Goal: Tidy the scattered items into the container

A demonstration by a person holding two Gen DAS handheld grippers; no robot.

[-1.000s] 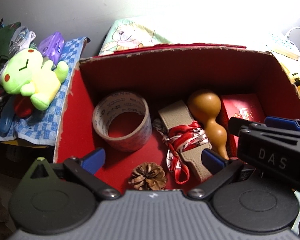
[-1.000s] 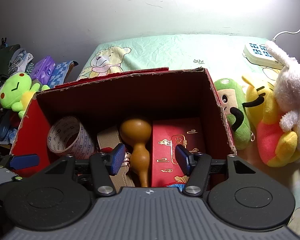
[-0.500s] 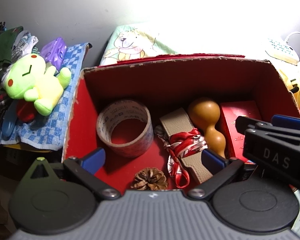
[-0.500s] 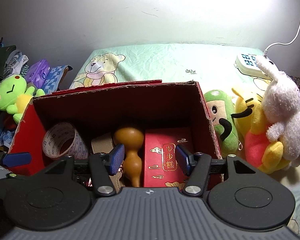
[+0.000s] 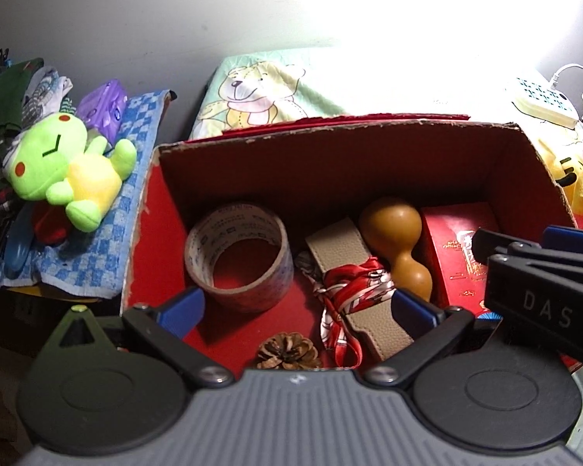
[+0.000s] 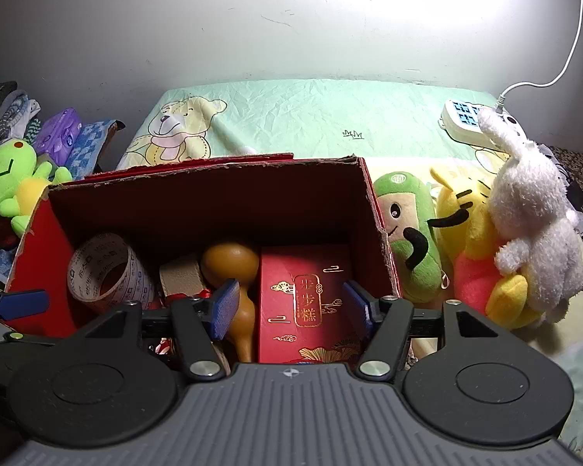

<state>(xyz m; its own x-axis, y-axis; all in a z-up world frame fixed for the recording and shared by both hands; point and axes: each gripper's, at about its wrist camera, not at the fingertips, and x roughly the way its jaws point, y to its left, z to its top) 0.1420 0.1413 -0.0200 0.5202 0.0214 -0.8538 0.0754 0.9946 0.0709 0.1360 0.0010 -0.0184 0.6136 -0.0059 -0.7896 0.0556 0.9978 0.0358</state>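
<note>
A red cardboard box (image 5: 330, 163) (image 6: 213, 194) holds a tape roll (image 5: 239, 254) (image 6: 109, 272), a beige strap (image 5: 353, 268) with a red patterned ribbon (image 5: 349, 291), a brown gourd (image 5: 398, 240) (image 6: 229, 268), a pine cone (image 5: 287, 351) and a small red gift box (image 5: 458, 256) (image 6: 303, 299). My left gripper (image 5: 297, 308) is open and empty above the box's near side. My right gripper (image 6: 291, 306) is open and empty over the gift box; it also shows at the right of the left wrist view (image 5: 544, 272).
A green frog plush (image 5: 66, 171) (image 6: 7, 182) and a purple item (image 5: 103, 105) lie on a blue checked cloth (image 5: 97, 256) left of the box. Green (image 6: 408, 240), yellow (image 6: 474, 256) and white (image 6: 532, 225) plush toys and a power strip (image 6: 466, 120) sit right of it.
Both grippers have drawn back and up from the box, so more of the bed and wall shows. Both stay open and empty. The items in the box have not moved.
</note>
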